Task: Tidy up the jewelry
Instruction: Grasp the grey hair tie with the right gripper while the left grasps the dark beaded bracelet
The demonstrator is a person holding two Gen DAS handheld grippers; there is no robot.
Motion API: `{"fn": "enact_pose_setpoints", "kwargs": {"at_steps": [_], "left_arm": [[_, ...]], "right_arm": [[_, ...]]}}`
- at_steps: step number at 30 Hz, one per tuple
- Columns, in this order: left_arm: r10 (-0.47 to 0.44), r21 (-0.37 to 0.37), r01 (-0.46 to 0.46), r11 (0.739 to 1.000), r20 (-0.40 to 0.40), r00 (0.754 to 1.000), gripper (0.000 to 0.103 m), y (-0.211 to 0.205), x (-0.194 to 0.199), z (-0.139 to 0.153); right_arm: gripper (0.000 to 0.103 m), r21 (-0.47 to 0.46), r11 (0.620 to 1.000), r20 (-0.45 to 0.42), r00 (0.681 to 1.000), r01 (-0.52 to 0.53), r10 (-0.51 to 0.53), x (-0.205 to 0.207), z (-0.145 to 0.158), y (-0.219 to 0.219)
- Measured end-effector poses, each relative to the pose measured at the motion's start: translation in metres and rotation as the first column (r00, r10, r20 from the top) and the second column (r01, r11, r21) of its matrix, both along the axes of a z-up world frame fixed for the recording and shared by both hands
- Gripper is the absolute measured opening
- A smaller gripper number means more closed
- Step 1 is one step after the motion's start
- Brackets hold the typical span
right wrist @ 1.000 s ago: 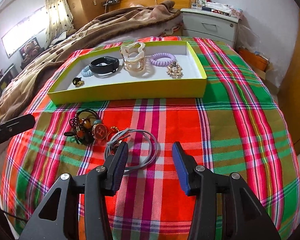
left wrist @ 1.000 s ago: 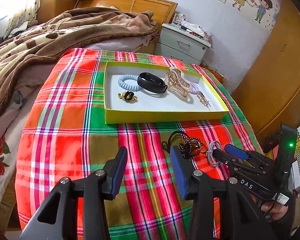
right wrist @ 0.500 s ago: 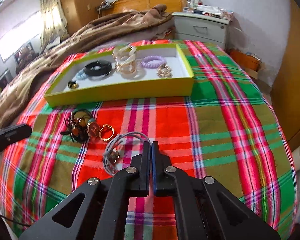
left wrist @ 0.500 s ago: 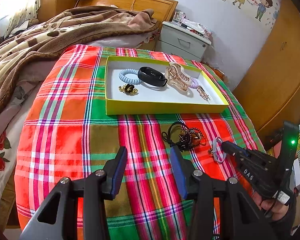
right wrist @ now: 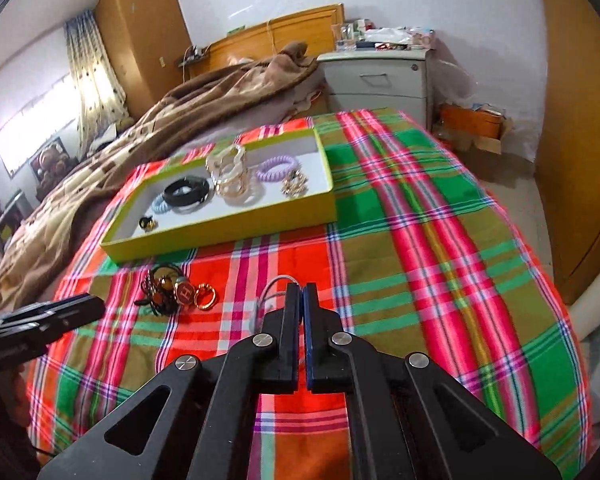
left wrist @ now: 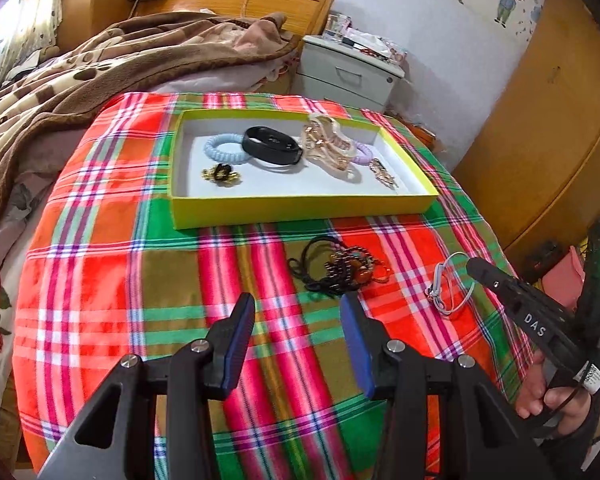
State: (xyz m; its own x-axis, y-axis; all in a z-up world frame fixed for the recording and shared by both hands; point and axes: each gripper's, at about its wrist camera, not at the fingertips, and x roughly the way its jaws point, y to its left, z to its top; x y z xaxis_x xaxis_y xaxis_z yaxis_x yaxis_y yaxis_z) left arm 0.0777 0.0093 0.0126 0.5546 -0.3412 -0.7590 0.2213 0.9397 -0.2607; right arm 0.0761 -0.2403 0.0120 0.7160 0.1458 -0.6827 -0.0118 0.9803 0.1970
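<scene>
A yellow-green tray on the plaid cloth holds a blue hair tie, a black band, a gold claw clip, a purple hair tie and small gold pieces. A tangle of dark beaded jewelry lies in front of the tray. My right gripper is shut on a grey wire bracelet, lifted off the cloth. My left gripper is open and empty, hovering near the dark jewelry.
The plaid cloth covers a table beside a bed with a brown blanket. A white nightstand stands behind the table. A wooden wardrobe is to the right. Boxes sit on the floor.
My right gripper closed on the grey wire bracelet and lifted it off the cloth. My left gripper drew back a little and stayed open.
</scene>
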Motion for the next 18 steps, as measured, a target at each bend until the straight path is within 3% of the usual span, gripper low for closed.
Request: {"fn": "enact_pose_setpoints", "kwargs": {"at_steps": [5, 13, 18], "left_arm": [[-0.035, -0.006, 0.035, 0.999, -0.009, 0.999, 0.046, -0.012, 0.007, -0.003], [-0.116, 0.071, 0.113, 0.991, 0.04, 0.992, 0.051, -0.042, 0.015, 0.002], [-0.135, 0.089, 0.132, 0.987, 0.02, 0.991, 0.051, -0.057, 0.024, -0.004]], "right_arm": [[0.001, 0.011, 0.999, 0.031, 0.999, 0.034, -0.034, -0.006, 0.009, -0.013], [0.001, 0.021, 0.998, 0.036, 0.998, 0.053, -0.054, -0.011, 0.009, -0.024], [0.001, 0.031, 0.998, 0.033, 0.998, 0.058, -0.059, -0.011, 0.008, -0.028]]}}
